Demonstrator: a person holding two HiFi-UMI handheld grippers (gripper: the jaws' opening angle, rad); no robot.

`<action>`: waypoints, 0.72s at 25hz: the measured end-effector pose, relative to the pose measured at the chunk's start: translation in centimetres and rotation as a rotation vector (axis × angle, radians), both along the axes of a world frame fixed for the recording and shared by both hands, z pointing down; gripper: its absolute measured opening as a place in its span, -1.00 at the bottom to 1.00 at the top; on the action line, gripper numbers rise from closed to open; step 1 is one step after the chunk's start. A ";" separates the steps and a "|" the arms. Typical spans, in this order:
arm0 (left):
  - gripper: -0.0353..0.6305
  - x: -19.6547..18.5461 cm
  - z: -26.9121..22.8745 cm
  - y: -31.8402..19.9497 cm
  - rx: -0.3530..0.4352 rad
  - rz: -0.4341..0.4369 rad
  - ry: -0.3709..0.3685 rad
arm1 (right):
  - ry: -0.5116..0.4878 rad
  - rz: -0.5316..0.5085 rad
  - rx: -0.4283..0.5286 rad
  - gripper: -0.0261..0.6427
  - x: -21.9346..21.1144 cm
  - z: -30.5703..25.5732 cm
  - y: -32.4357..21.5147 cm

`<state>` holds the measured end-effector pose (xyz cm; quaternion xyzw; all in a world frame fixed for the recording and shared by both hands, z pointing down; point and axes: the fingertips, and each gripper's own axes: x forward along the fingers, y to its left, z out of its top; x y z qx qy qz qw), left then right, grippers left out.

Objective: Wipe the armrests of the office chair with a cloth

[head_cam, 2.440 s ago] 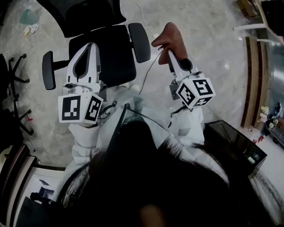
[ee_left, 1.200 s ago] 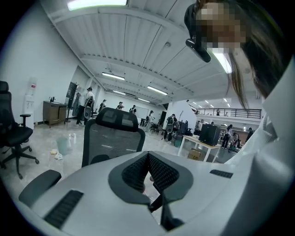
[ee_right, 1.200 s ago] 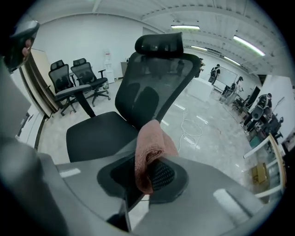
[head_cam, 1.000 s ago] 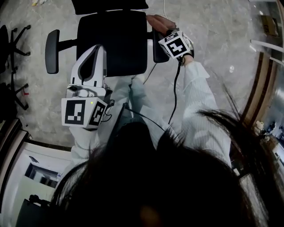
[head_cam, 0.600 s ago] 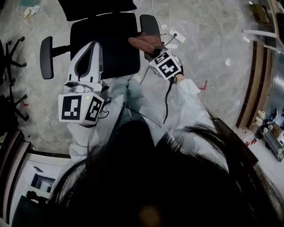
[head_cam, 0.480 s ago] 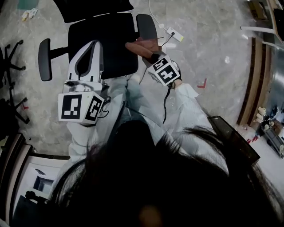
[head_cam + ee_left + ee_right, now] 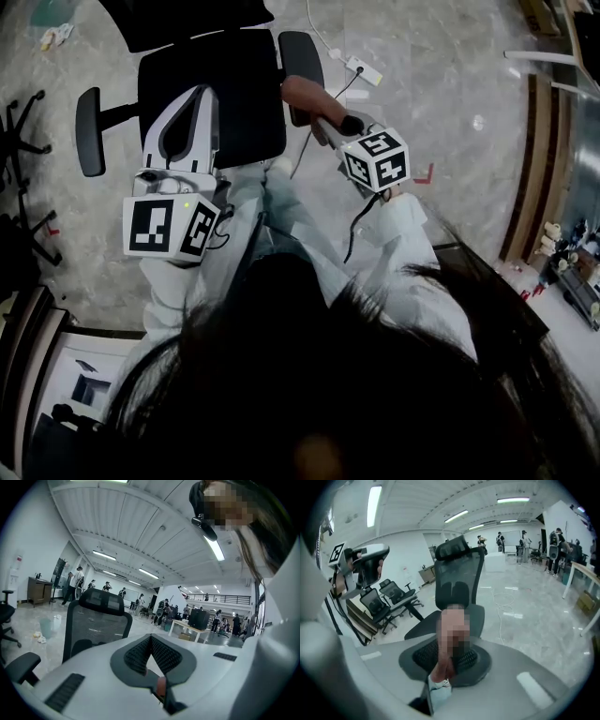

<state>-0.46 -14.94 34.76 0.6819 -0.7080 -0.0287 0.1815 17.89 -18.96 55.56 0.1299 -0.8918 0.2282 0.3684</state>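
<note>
The black office chair (image 7: 211, 89) stands in front of me, its left armrest (image 7: 89, 131) and right armrest (image 7: 300, 58) at either side of the seat. My right gripper (image 7: 323, 117) is shut on a reddish-brown cloth (image 7: 307, 94), which lies over the near end of the right armrest. In the right gripper view the cloth (image 7: 440, 667) hangs between the jaws of the right gripper (image 7: 447, 660), partly under a mosaic patch, with the chair (image 7: 459, 583) behind. My left gripper (image 7: 192, 91) hovers over the seat, shut and empty. The left gripper (image 7: 151, 637) faces the chair's backrest (image 7: 96, 620).
A white power strip (image 7: 361, 67) and its cable lie on the marble floor right of the chair. Another chair's base (image 7: 23, 141) stands at the left. Wooden shelving (image 7: 539, 141) runs along the right. More chairs (image 7: 393, 592) and far-off people show in the gripper views.
The right gripper carried the cloth to the right armrest, then drew back along it toward me. The left gripper has stayed shut over the seat.
</note>
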 end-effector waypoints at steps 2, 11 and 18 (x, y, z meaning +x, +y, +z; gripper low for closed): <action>-0.88 -0.3 0.0 0.1 -0.002 -0.010 0.000 | -0.026 0.032 0.056 -0.78 -0.6 -1.4 -3.4; -0.88 -2.3 0.8 1.4 -0.023 -0.067 0.006 | 0.075 0.032 0.294 -0.77 -7.0 -0.8 -16.4; -0.88 -5.1 1.8 3.7 -0.048 -0.141 -0.007 | 0.286 -0.136 0.147 -0.77 -8.3 8.3 -13.3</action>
